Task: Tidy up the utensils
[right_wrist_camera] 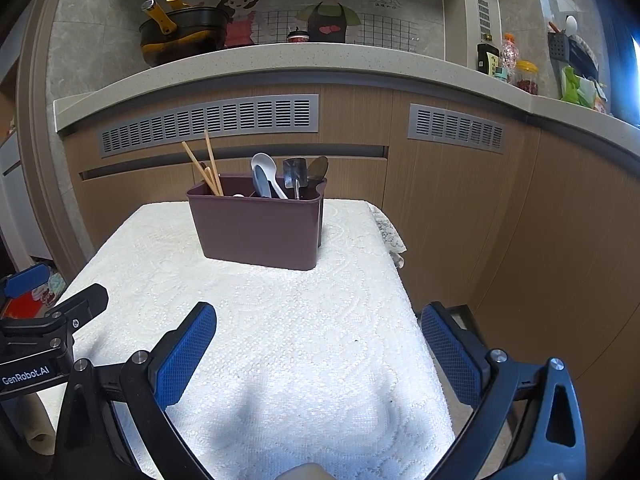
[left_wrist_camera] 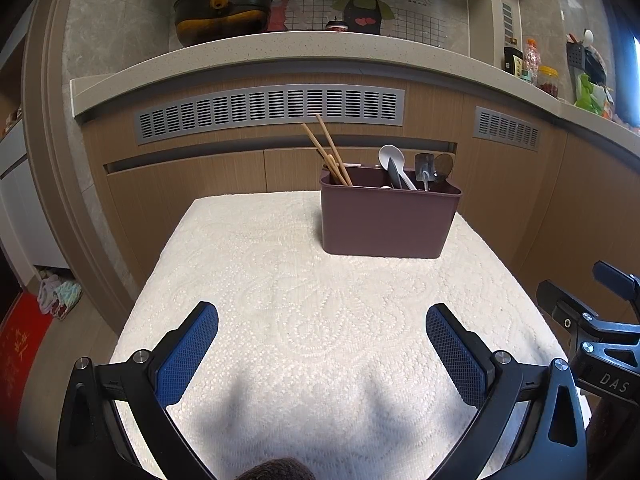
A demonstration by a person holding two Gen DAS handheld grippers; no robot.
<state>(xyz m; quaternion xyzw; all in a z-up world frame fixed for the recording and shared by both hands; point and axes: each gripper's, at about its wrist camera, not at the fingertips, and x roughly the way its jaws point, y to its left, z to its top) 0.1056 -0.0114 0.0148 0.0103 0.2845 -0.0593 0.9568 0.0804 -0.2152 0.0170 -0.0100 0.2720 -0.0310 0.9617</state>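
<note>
— Where have the utensils ended up?

— All in the maroon caddy (left_wrist_camera: 390, 220) on the white-clothed tabletop (left_wrist_camera: 280, 300). At the caddy's left end lean the wooden chopsticks (left_wrist_camera: 328, 152); toward its middle stands a white spoon (left_wrist_camera: 394, 162); at its right end, a dark spatula (left_wrist_camera: 424, 168) and a brown spoon (left_wrist_camera: 443, 166).

— And the grippers?

— The left gripper (left_wrist_camera: 322, 344) hovers well in front of the caddy, spread wide, holding nothing. The right gripper (right_wrist_camera: 318, 344) hovers beside it, equally released and empty.

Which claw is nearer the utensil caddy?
Roughly even. Left claw sees the utensil caddy ahead to its right; right claw sees it ahead to its left.
</note>
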